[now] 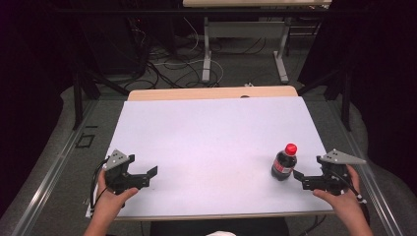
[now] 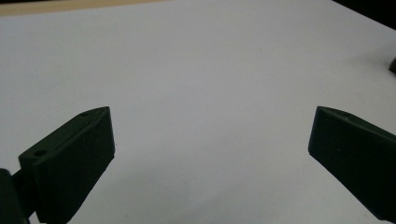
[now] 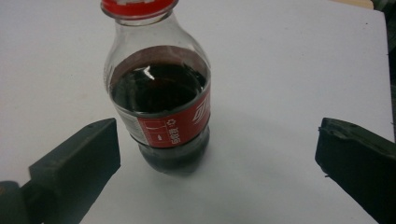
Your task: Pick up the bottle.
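A small cola bottle [image 1: 284, 162] with a red cap and red label stands upright on the white sheet [image 1: 211, 147] at the right. In the right gripper view the bottle [image 3: 161, 100] rises just ahead of the wide-apart jaws, left of their middle, touching neither. My right gripper [image 1: 298, 178] is open, held low just right of the bottle and pointing left at it. My left gripper [image 1: 151, 173] is open near the sheet's front left corner, pointing right. In the left gripper view my left gripper [image 2: 210, 135] has only bare white sheet between its jaws.
The white sheet covers a wooden table whose far edge [image 1: 211, 92] shows as a tan strip. Beyond it stand table legs [image 1: 206, 54] and tangled cables [image 1: 162, 69] on the floor. Metal rails [image 1: 49, 172] run along both sides.
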Demonstrator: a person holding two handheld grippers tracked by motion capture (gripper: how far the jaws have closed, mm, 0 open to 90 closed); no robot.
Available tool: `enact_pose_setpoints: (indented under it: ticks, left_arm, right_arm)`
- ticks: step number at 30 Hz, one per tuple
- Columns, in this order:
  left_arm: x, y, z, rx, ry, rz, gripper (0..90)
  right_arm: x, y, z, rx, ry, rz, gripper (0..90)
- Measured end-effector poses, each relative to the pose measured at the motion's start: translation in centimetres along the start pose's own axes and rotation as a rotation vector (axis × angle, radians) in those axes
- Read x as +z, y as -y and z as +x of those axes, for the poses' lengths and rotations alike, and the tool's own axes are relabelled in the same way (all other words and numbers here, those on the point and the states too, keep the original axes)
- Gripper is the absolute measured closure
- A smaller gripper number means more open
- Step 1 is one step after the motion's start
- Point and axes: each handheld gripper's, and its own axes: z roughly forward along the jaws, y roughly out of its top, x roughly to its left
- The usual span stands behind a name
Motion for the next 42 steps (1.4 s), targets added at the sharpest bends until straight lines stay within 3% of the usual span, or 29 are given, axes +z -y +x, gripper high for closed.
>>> enact_pose_setpoints:
  ticks: [2, 6, 11, 19, 24, 27, 31, 34, 42]
  left_arm:
    - [-0.2, 0.0, -0.2, -0.017, 0.002, -0.009, 0.6]
    - [-0.1, 0.0, -0.1, -0.012, -0.006, 0.006, 0.6]
    - [0.2, -0.1, -0.3, 0.024, -0.02, 0.044, 0.6]
    - [0.6, 0.1, -0.8, 0.046, -0.013, 0.08, 0.6]
    - [1.0, 0.2, -1.1, 0.051, -0.002, 0.086, 0.6]
    - [1.1, 0.3, -1.1, 0.052, -0.001, 0.086, 0.6]
    - [1.1, 0.3, -1.1, 0.047, -0.001, 0.085, 0.6]
    - [1.1, 0.3, -1.0, 0.045, -0.002, 0.087, 0.6]
    - [1.2, 0.4, -1.1, 0.042, 0.005, 0.087, 0.6]
  right_arm:
    - [0.2, 0.2, 0.2, -0.012, -0.004, -0.007, 0.0]
    - [0.6, 0.5, 0.8, -0.01, -0.036, 0.008, 0.0]
    - [2.0, 0.7, 1.9, -0.031, -0.066, 0.029, 0.0]
    - [3.8, 0.1, 2.2, -0.053, -0.075, 0.031, 0.8]
    - [4.7, -0.5, 2.3, -0.069, -0.062, 0.022, 7.1]
    - [5.1, -0.5, 2.3, -0.056, -0.044, 0.009, 16.4]
    - [5.3, -0.4, 2.2, -0.059, -0.042, 0.01, 17.9]
    - [5.2, -0.2, 2.4, -0.052, -0.052, 0.009, 27.6]
    - [5.2, -0.2, 2.4, -0.064, -0.041, 0.004, 28.2]
